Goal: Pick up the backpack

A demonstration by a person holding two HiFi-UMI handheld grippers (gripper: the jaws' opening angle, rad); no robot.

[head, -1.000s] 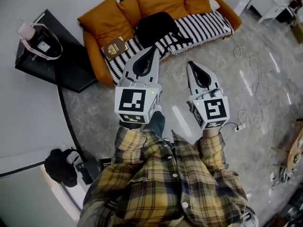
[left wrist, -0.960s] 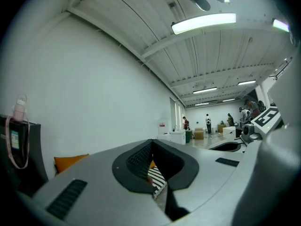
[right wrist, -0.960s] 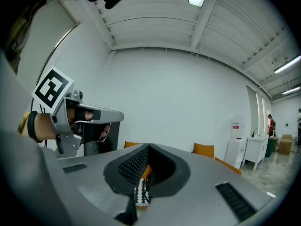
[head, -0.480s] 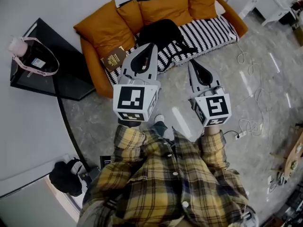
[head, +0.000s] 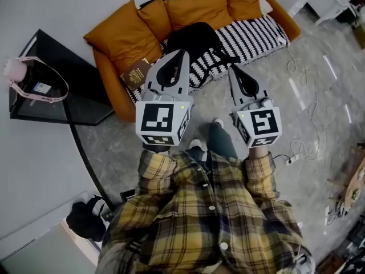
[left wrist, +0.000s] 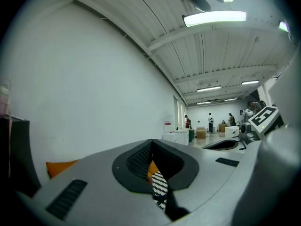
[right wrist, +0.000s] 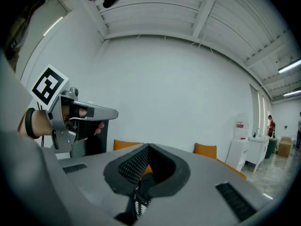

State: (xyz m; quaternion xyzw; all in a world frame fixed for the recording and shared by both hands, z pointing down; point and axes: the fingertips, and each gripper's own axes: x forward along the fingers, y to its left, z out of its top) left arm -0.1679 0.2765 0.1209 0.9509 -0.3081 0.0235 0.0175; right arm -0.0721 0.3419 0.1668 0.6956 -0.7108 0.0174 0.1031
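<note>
Left tongs [head: 183, 54] and right tongs [head: 232, 68] closed, slumped black backpack [head: 193, 39], striped sofa [head: 256, 32]

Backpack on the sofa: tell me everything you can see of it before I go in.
The backpack is black, soft-looking fabric, slumped in a rounded heap rather than upright. It lies on the striped cover of the orange sofa, its far end near the back cushions; contact there is unclear. A dark strap trails right over the stripes. No zips or pockets can be made out.
</note>
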